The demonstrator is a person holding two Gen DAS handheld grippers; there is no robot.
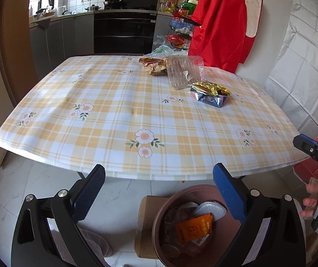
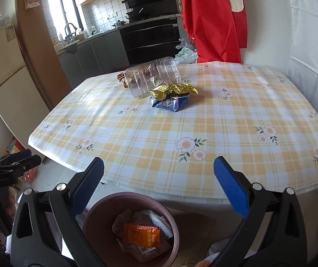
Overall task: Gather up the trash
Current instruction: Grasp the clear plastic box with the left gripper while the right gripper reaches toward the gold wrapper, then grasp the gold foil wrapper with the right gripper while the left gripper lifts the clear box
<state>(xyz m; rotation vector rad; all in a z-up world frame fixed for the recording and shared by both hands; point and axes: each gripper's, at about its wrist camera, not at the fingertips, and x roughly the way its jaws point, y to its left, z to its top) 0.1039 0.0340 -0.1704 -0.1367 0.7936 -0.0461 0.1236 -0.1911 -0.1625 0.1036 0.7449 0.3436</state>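
Trash lies at the far side of the checked table [image 1: 119, 111] [image 2: 236, 120]: a clear plastic container [image 1: 184, 71] [image 2: 152, 76], a gold foil wrapper [image 1: 210, 87] [image 2: 173, 90] on a blue packet [image 1: 212, 100] [image 2: 170, 103], and a crumpled brown-gold bag [image 1: 154, 64] [image 2: 121, 77]. A brown bin [image 1: 159, 229] [image 2: 96, 220] on the floor below the near table edge holds an orange packet [image 1: 192, 228] [image 2: 142, 234] and other wrappers. My left gripper [image 1: 159, 194] and right gripper [image 2: 159, 185] hover open and empty above the bin.
Flat cardboard [image 1: 144, 222] [image 2: 192, 222] lies under the bin. A red garment [image 1: 223, 22] [image 2: 212, 17] hangs at the table's far right. Kitchen counters and an oven [image 1: 124, 31] stand behind. A fridge [image 2: 5, 82] is on the left. Fingers of a hand [image 1: 312, 200] hold the other gripper's handle.
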